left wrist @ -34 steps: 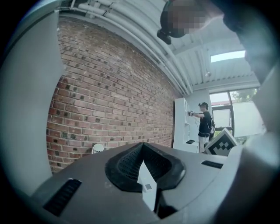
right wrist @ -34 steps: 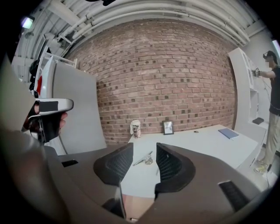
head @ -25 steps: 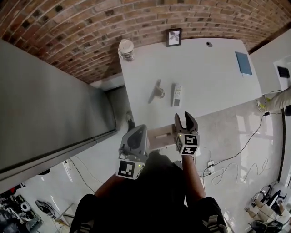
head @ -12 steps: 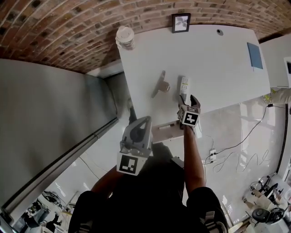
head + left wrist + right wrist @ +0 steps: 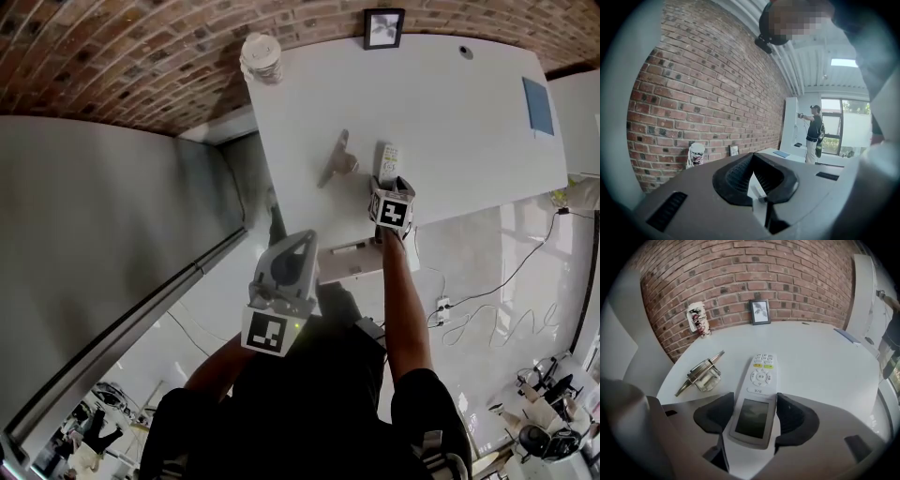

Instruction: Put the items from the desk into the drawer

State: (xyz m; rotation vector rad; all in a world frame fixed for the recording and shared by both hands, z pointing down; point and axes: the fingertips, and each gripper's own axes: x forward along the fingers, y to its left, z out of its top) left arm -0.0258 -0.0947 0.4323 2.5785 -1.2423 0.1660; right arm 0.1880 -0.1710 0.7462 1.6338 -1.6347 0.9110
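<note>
Desk: a white top (image 5: 450,122) set against a red brick wall (image 5: 112,66), with a drawer (image 5: 352,255) pulled out below its near edge.
On the desk: a lidded paper cup (image 5: 262,58) at the wall-side corner, a small framed picture (image 5: 383,28) at the wall, a blue card (image 5: 537,105) near the far side, and a metal-and-glass piece (image 5: 701,373) just beside the remote.
Remote control (image 5: 761,376): lies flat near the desk's front edge, its screen end between the right jaws.
Right gripper (image 5: 754,404): released. Its jaws have just been opening, and the pads flank the remote without clamping it.
Left gripper (image 5: 302,242): clenched on nothing, beside the drawer.
Room: a glossy pale floor (image 5: 487,253) with trailing cables (image 5: 487,300), and a grey panel (image 5: 94,234) on the left. In the left gripper view, a person (image 5: 814,133) stands by a window (image 5: 846,129).
</note>
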